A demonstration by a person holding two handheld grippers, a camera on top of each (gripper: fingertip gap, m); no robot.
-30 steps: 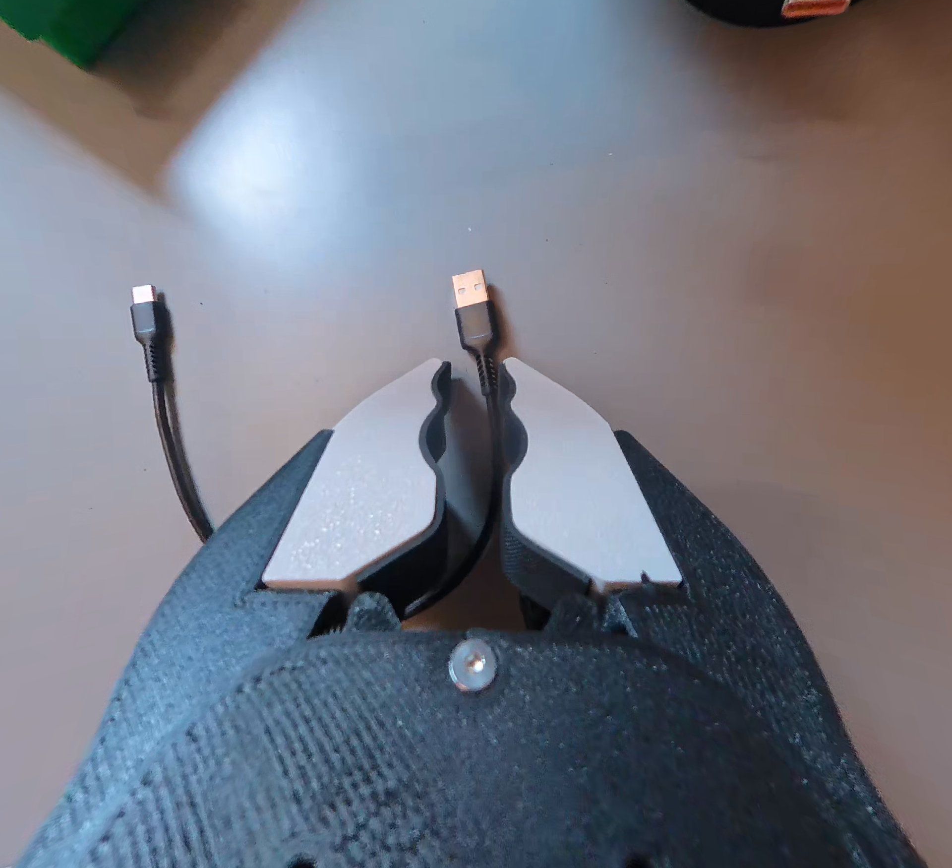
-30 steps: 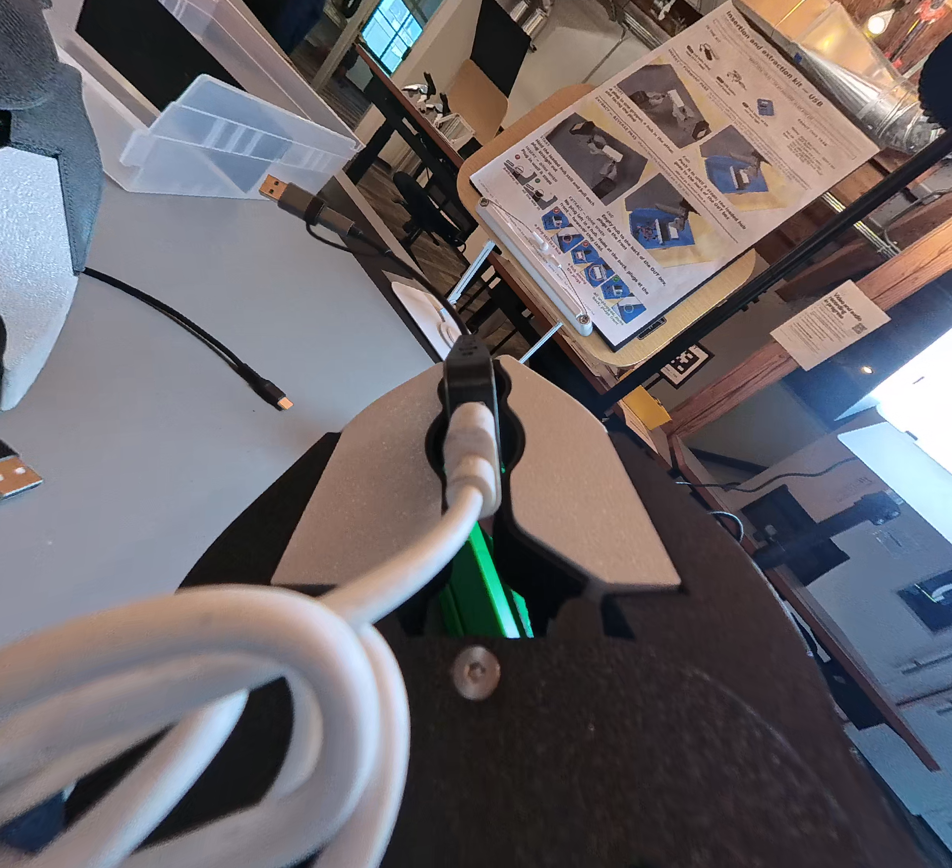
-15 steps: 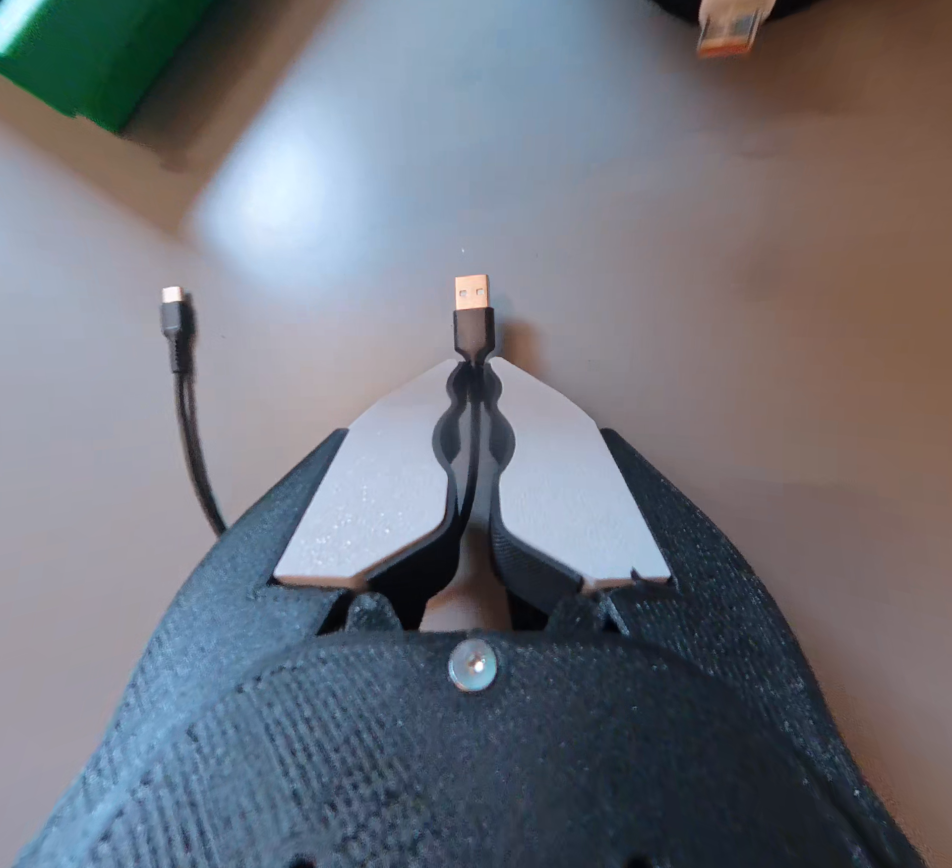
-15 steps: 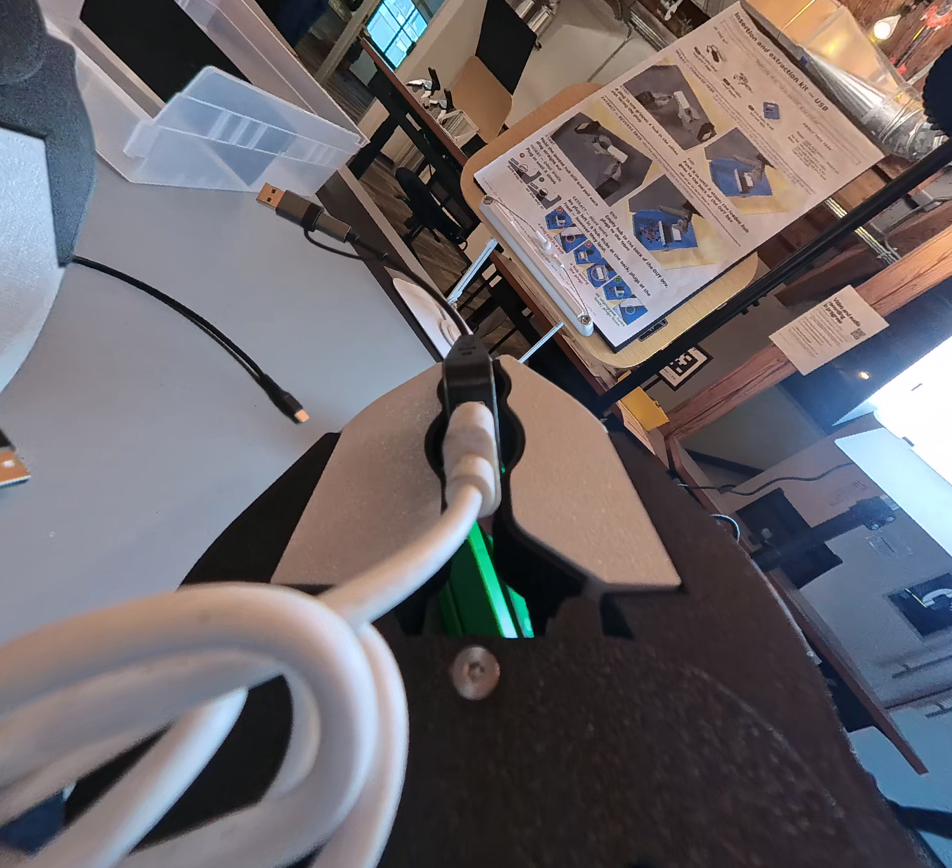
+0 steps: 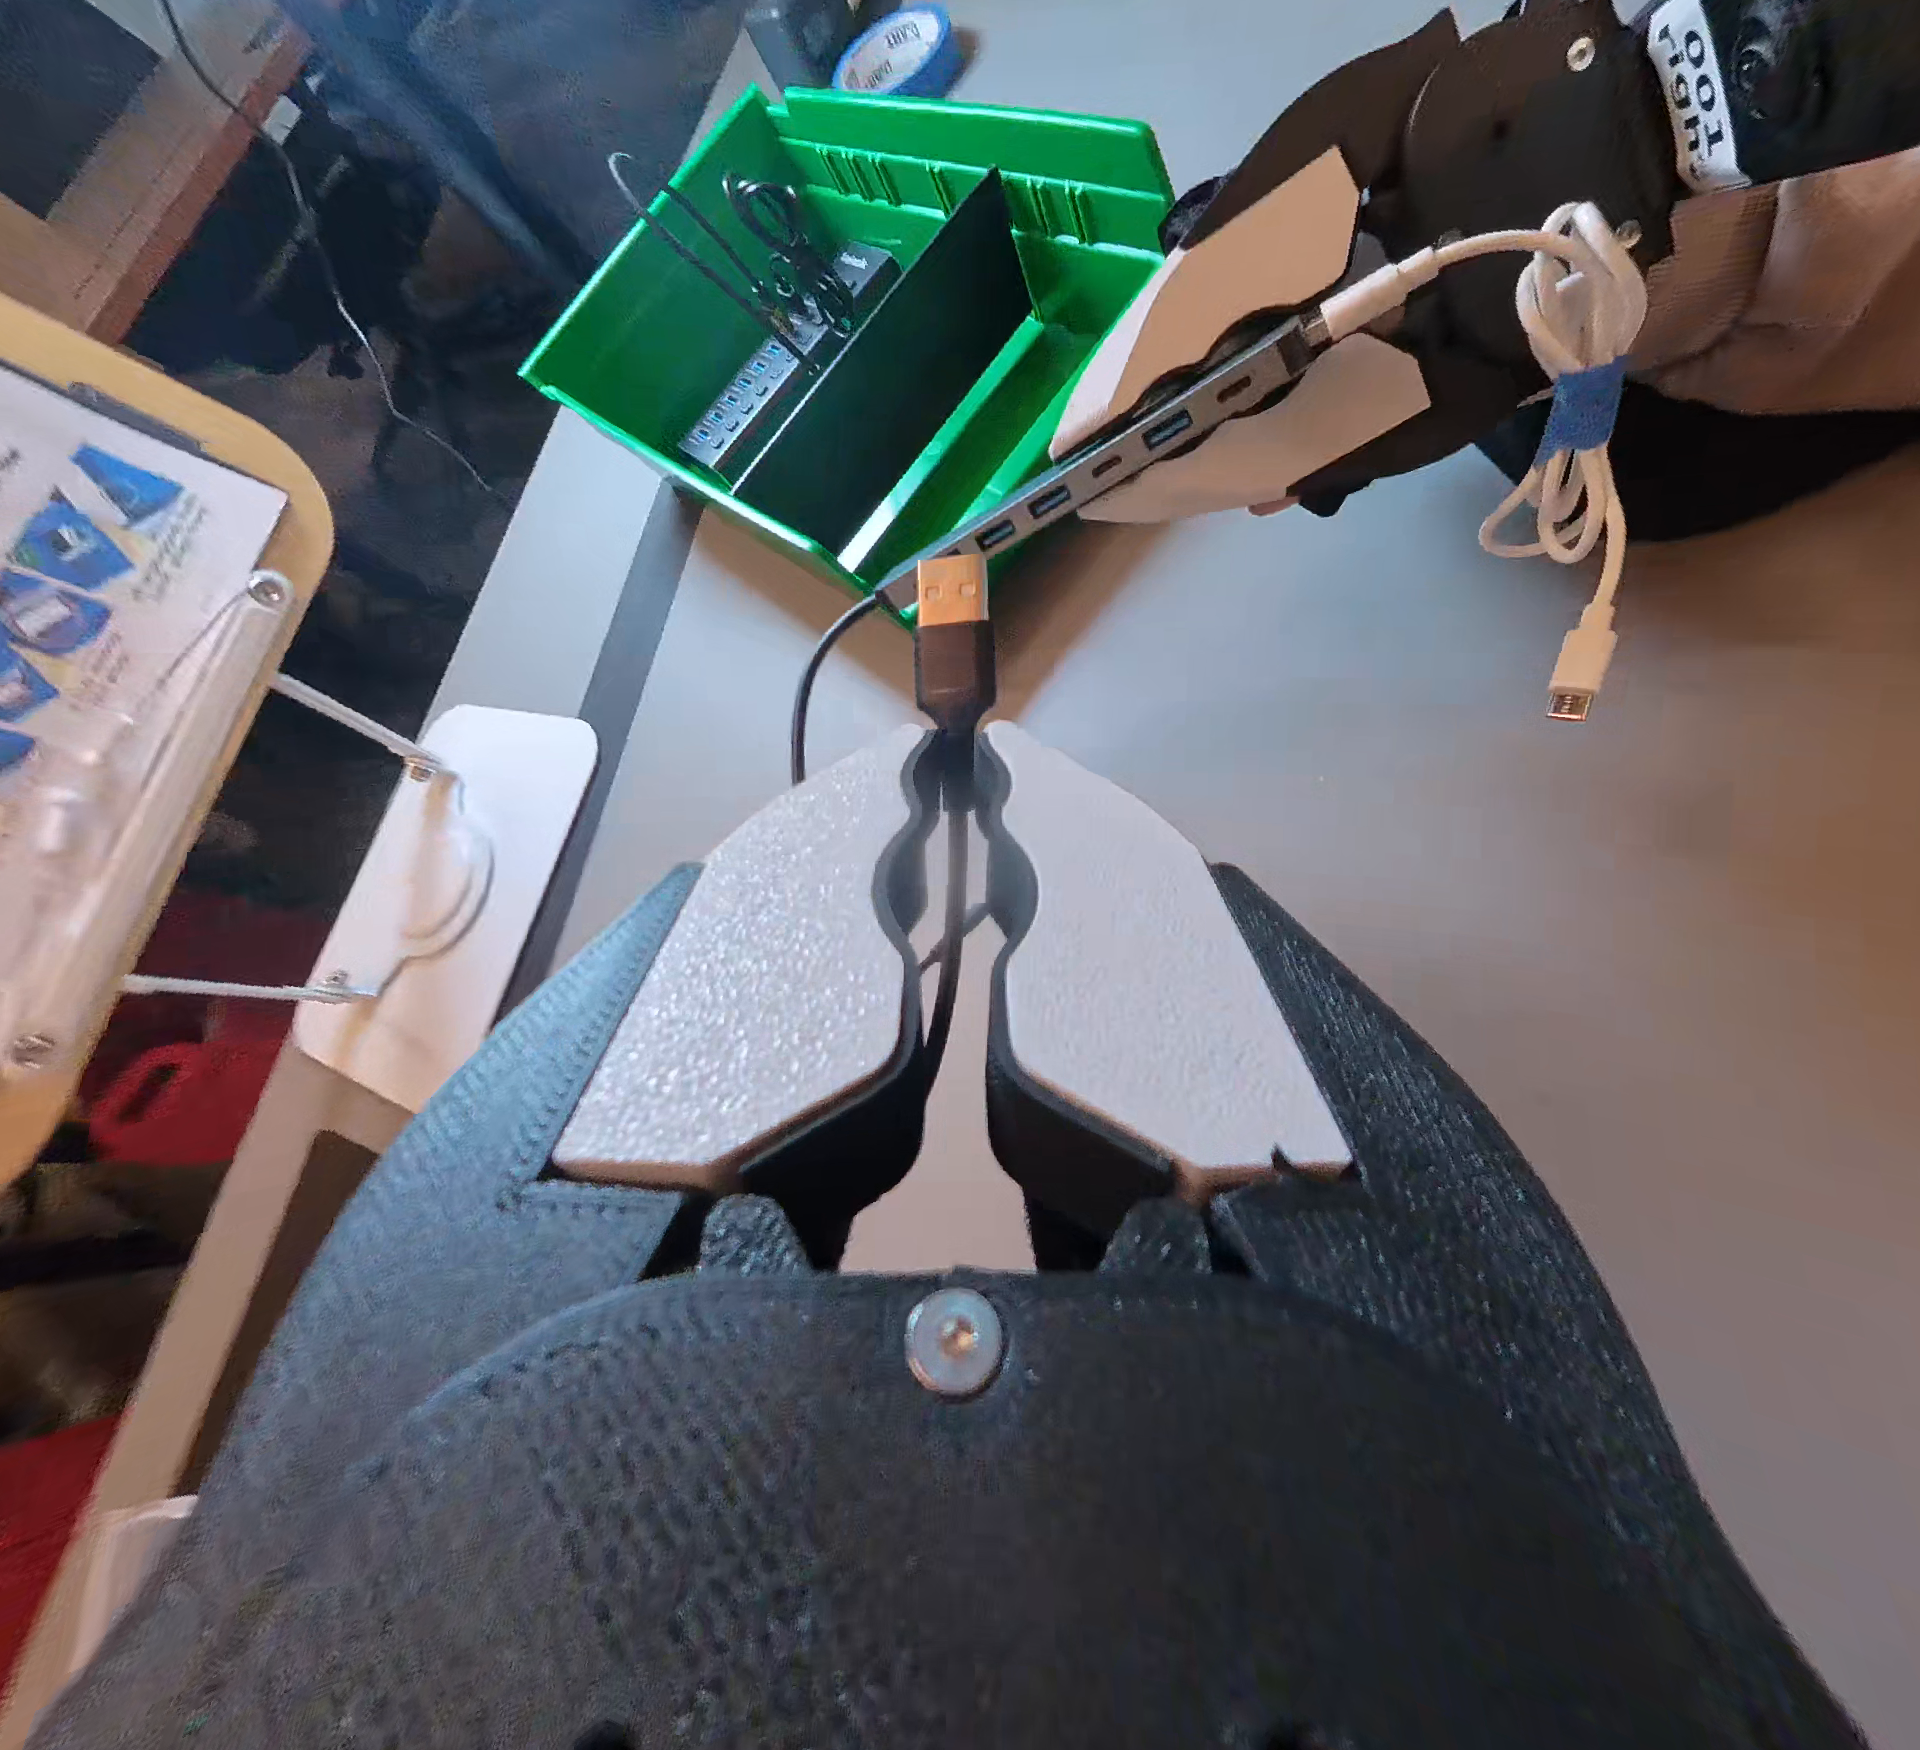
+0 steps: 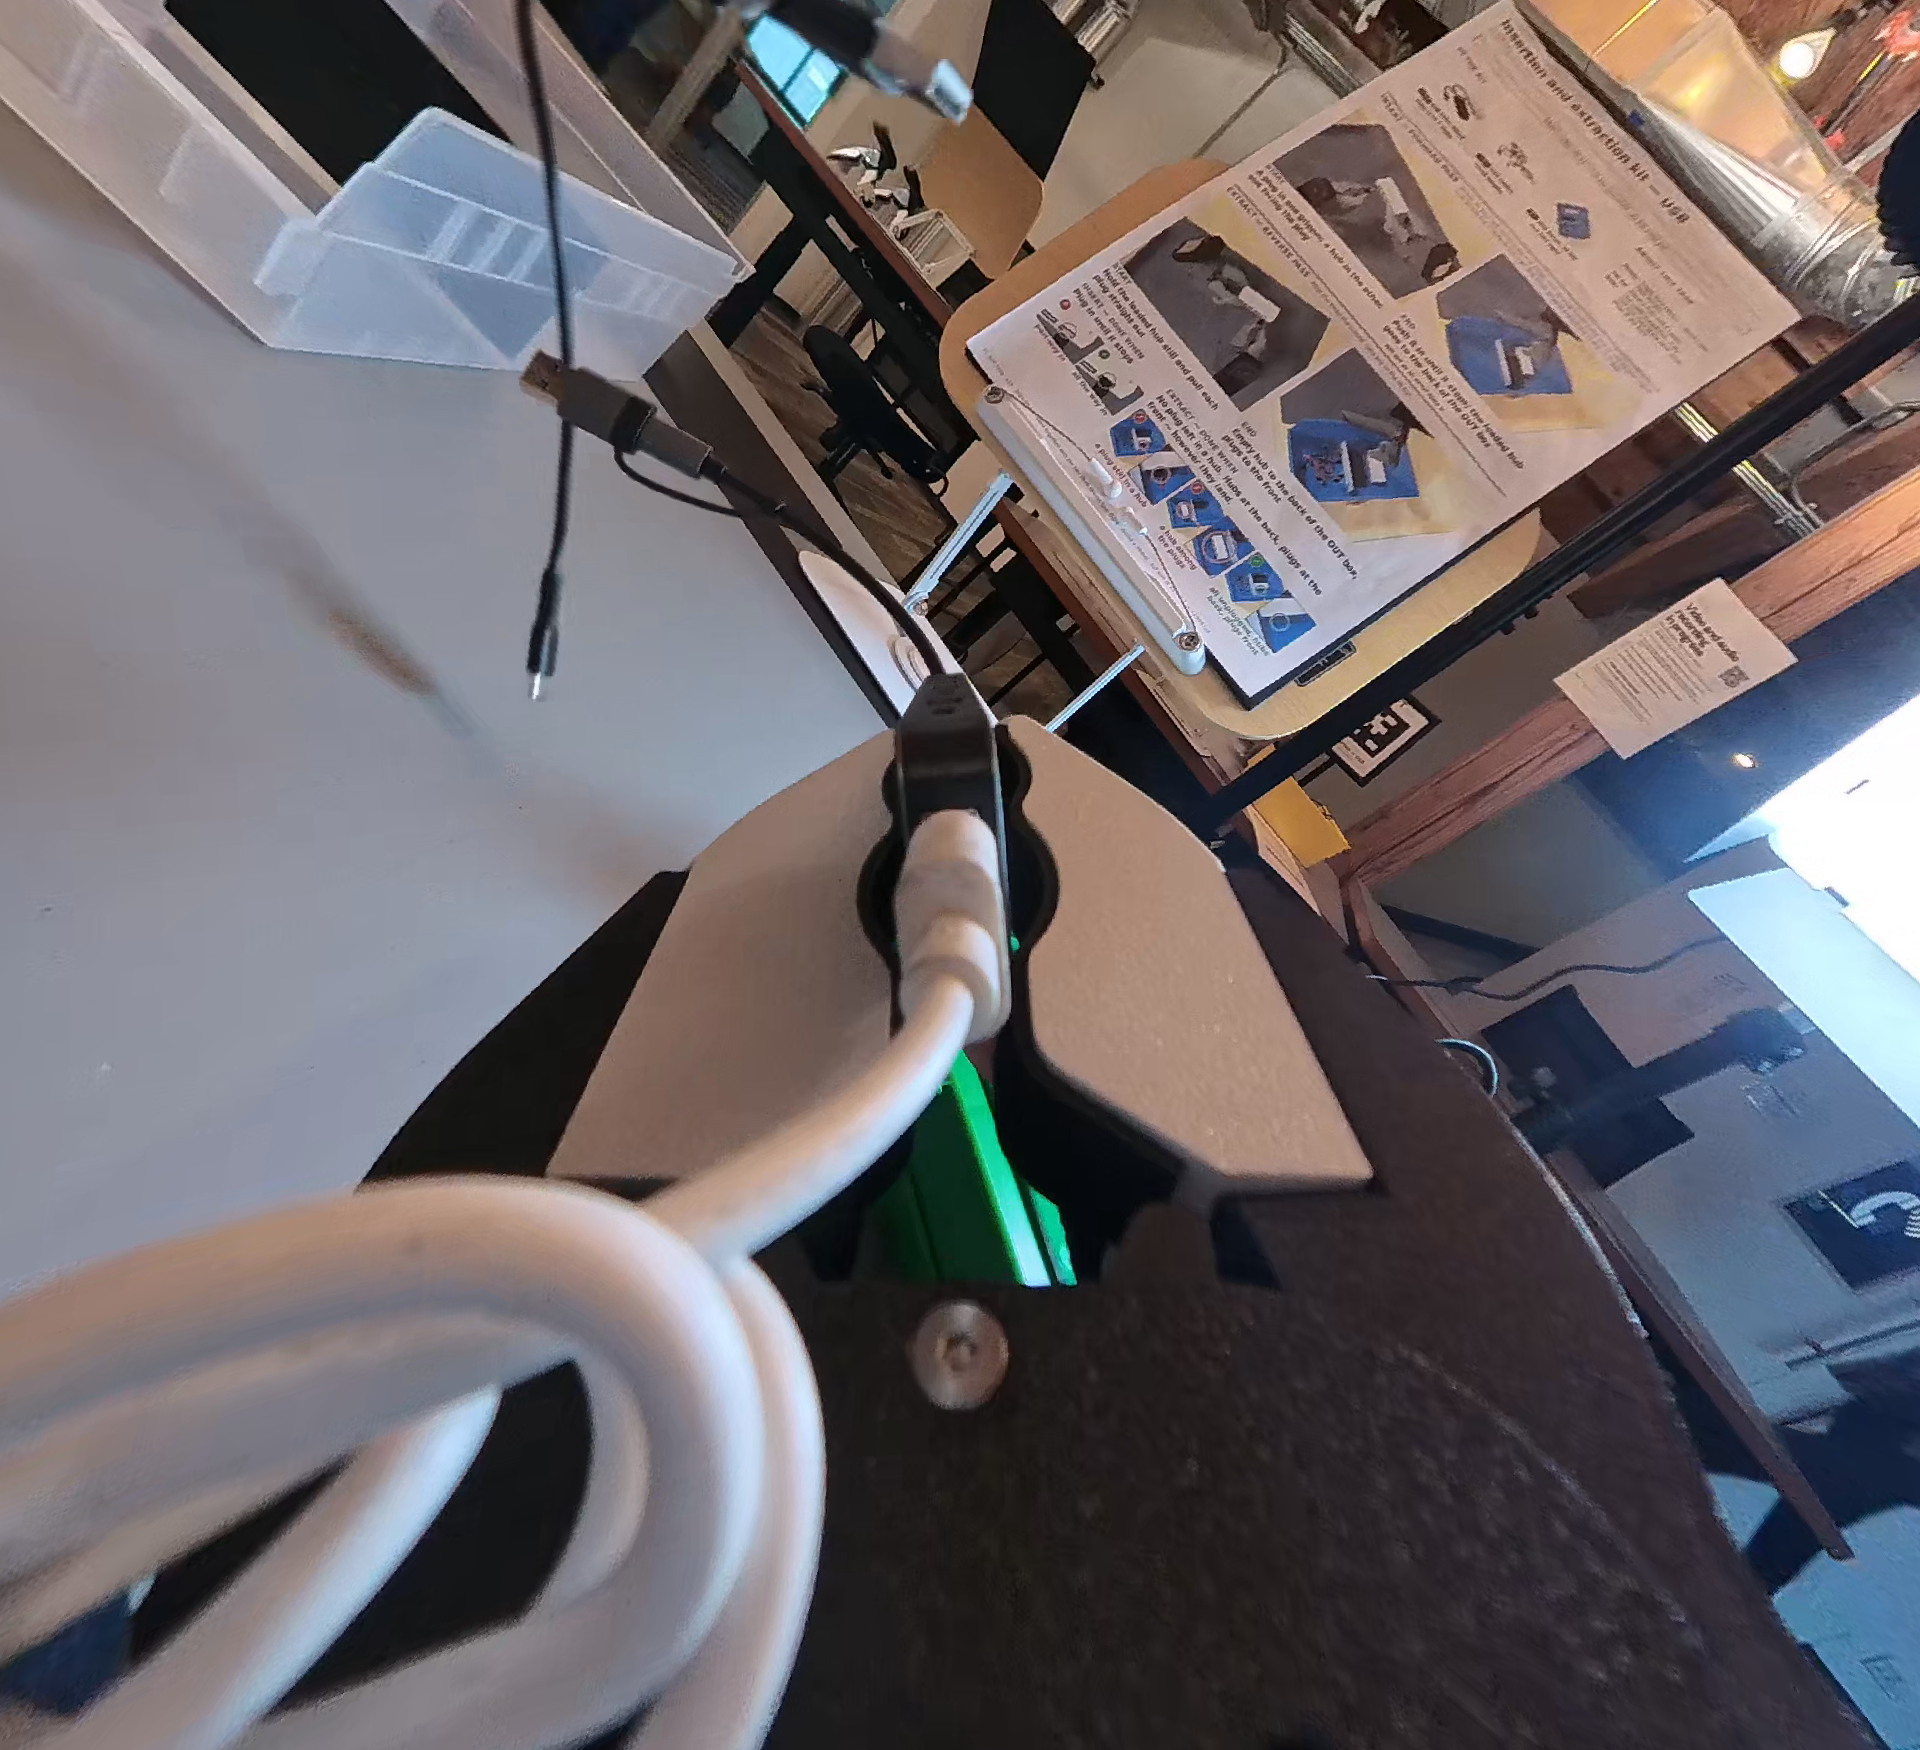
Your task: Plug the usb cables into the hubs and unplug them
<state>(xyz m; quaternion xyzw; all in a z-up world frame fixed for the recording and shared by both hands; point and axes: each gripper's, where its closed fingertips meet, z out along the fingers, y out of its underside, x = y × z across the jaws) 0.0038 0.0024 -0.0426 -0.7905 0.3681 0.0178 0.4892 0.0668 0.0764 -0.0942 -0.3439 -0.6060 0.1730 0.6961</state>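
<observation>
My left gripper (image 5: 954,744) is shut on a black USB cable just behind its plug (image 5: 951,630). The metal tip points at the near end of a slim grey hub (image 5: 1023,511) and stands just short of it. My right gripper (image 5: 1122,350) is shut on that hub, held in the air over the table. A white cable (image 5: 1569,318) is plugged into the hub's far end, coiled, with its free plug hanging. In the right wrist view the right gripper (image 6: 948,734) grips the hub (image 6: 943,750). The black cable (image 6: 556,298) hangs from the left gripper at top.
A green bin (image 5: 966,116) with a black divider holds a black multi-port hub (image 5: 769,370) at the table edge. The grey hub's own lead and plug (image 6: 592,396) trail over the table. Clear plastic bins (image 6: 468,266) stand behind. A picture sheet on a stand (image 6: 1382,350) is beside the table.
My left gripper closed on the black cable, lifted it off the table and swung up to face the hub. The cable's small end now hangs free. The right gripper barely moved.
</observation>
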